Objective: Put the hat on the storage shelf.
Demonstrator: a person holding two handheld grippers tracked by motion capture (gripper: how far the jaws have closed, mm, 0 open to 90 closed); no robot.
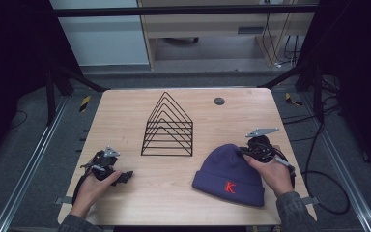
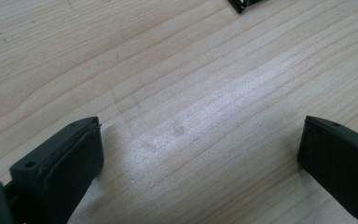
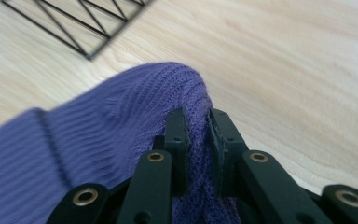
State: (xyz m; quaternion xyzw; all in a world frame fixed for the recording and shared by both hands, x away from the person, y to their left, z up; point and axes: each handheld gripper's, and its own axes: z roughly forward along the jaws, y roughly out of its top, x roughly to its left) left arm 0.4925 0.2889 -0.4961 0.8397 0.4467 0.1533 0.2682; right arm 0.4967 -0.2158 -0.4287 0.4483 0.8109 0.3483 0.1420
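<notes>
High view: a purple knit beanie with a red letter K on its cuff lay on the near right part of the wooden desk. The right gripper met the beanie at its upper right edge, at the crown, with the person's right hand behind it. A black wire rack of nested triangles stood at mid-desk, apart from the beanie. A small dark round disc sat near the far edge. The left gripper rested low at the near left, well apart from both rack and beanie.

Left gripper view: the left gripper had its jaws wide apart over bare wood grain, nothing between them.

Right gripper view: the right gripper had its jaws drawn close together, clamped on a fold of the beanie at its crown; knit fabric filled the narrow gap. A corner of the rack lay beyond, at upper left.
</notes>
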